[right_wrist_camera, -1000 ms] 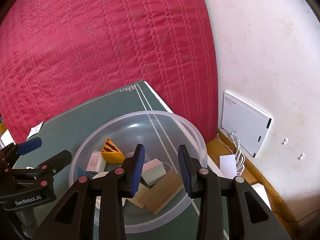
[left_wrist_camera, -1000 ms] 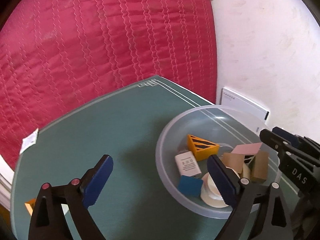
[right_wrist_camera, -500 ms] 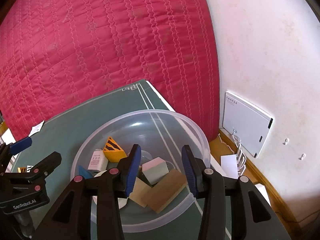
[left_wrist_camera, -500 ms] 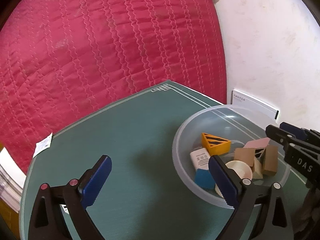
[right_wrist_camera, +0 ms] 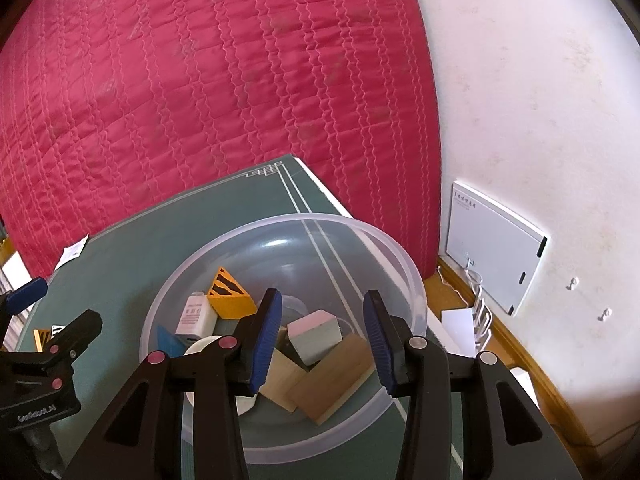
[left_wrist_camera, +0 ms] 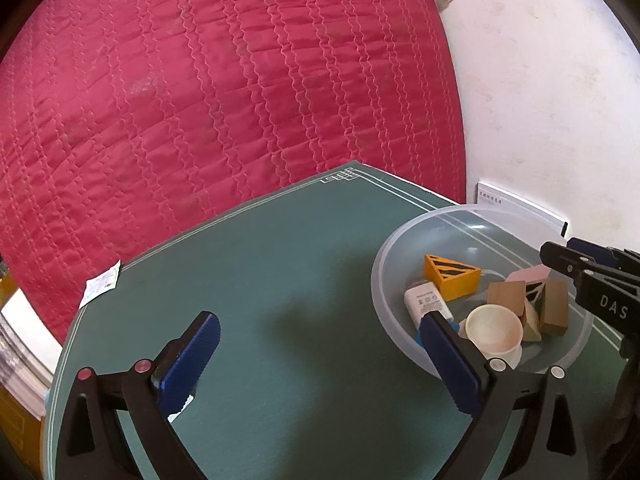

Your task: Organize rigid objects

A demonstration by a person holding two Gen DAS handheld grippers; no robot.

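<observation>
At 8 o'clock of the bowl (right_wrist_camera: 404, 276), near the bench (left_wrist_camera: 280, 264) edge: a yellow striped block (right_wrist_camera: 42, 338) not yet collected. Probably the next thing to fetch. Left gripper (left_wrist_camera: 320, 360) over bare green bench, spread wide and opening a little more, nothing between the jaws. Best to bring it down square over the block, one pad on each flat face, not on the sloped side, then close slowly. Careful there: bench edge just beside the block, so no pushing outward.

In the bowl already: yellow wedge (left_wrist_camera: 452, 276), white box (left_wrist_camera: 426, 302), cup (left_wrist_camera: 494, 326), wooden blocks (left_wrist_camera: 554, 312), pink-green block (right_wrist_camera: 316, 334). Right gripper (right_wrist_camera: 322, 340) above the bowl at its 6 o'clock side, jaws apart but narrow, holding nothing; the pink-green block below the gap, not pinched.

Open room: wide free bench from 9 to 12 o'clock of the bowl. Bowl rim close to the bench edge at 3 o'clock, with wall and floor beyond. Better to lift over the rim at 9 o'clock, away from the right gripper.
</observation>
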